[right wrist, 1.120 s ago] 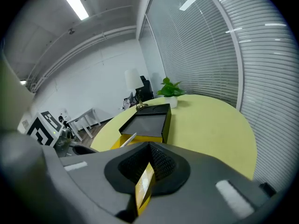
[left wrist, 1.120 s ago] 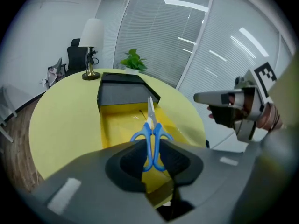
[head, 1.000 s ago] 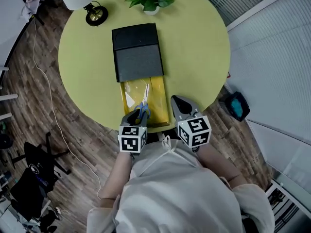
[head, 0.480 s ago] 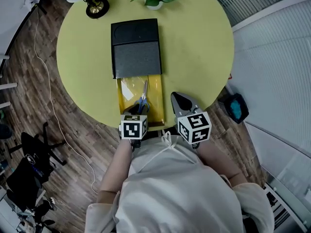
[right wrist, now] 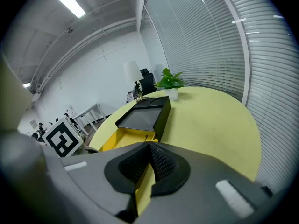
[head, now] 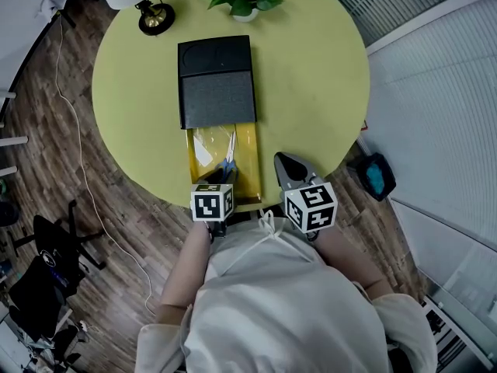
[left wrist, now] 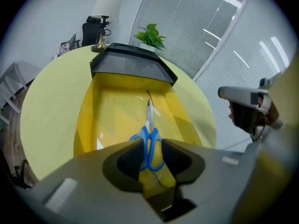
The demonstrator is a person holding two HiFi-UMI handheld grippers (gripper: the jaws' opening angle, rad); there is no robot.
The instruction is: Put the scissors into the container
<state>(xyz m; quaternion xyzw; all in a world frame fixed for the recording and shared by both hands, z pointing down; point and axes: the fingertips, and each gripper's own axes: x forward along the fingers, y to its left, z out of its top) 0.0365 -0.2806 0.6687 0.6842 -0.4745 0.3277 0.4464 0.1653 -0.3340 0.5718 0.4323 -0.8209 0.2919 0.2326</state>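
Scissors [head: 228, 155] now lie in yellow drawer [head: 254, 160]; left gripper [head: 220, 178] backed toward near edge, jaws opening, blue handles between them. Right gripper [head: 281, 160] jaws together, empty.

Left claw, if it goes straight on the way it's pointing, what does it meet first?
The scissors: their blue handles lie in the yellow tray, right between the left claw's opening jaws. Past them it would probably meet the black cover, though depth is unclear.

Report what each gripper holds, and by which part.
Left gripper: jaws opening around the scissors at their blue handles, letting go, in the yellow container. Right gripper: shut, empty.
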